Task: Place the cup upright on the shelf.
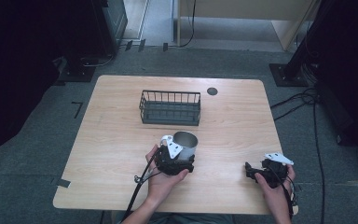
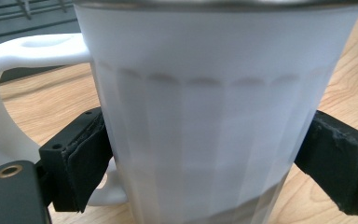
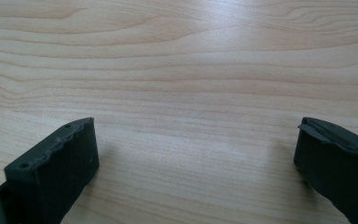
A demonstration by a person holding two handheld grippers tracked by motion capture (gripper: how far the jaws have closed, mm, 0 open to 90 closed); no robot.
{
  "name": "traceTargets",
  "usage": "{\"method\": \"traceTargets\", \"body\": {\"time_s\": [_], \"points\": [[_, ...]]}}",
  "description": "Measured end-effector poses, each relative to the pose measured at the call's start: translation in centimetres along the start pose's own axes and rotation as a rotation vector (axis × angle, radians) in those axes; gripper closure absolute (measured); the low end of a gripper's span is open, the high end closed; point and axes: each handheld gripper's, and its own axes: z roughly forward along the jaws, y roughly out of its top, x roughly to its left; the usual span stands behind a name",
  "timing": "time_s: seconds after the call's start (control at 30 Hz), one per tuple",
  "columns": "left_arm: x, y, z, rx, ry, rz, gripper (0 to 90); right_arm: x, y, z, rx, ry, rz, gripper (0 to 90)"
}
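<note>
I've got the left gripper (image 1: 177, 156) around the white mug (image 1: 185, 143), jaws on either side of the body low down; in the left gripper view both pads sit against the mug wall (image 2: 214, 130), so I read it as clamped on the mug, though how hard I can't tell. Mug stands upright on the table (image 1: 121, 140), just on my side of the wire basket (image 1: 170, 108), slightly to its right end, not touching it. Handle (image 2: 9, 93) sticks out to the left of the jaws, towards the basket's near-left.

Right gripper (image 1: 254, 171) rests well off to the right of the basket, near the table's front edge, jaws spread wide over bare wood (image 3: 191, 93), holding nothing.

Step in hand, as I judge it: lift the mug & carry it into the basket. To do it well:
- grip is low on a tapered, smooth wall, so squeeze firm before lifting; it could slide down/out otherwise.
- lift straight up first, keep mug vertical, no wrist roll.
- clear the basket's near rim w/ margin, esp. mug base & handle; the handle could snag the wires.
- come down inside the basket, centre-ish, set base flat, then open.
- keep the right gripper parked where it is, away from the basket.
</note>
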Motion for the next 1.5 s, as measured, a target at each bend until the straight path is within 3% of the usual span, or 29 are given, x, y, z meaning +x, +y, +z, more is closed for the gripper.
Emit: {"method": "traceTargets", "body": {"time_s": [0.73,1.5], "points": [[2.3,2.0,-1.8,-0.129,0.023,-0.055,9.2,0.0,0.0,0.0,0.000,0.000,0.000,0.0],[4.8,7.2,-3.1,-0.239,0.063,-0.071,9.2,0.0,0.0,0.0,0.000,0.000,0.001,0.0]]}}
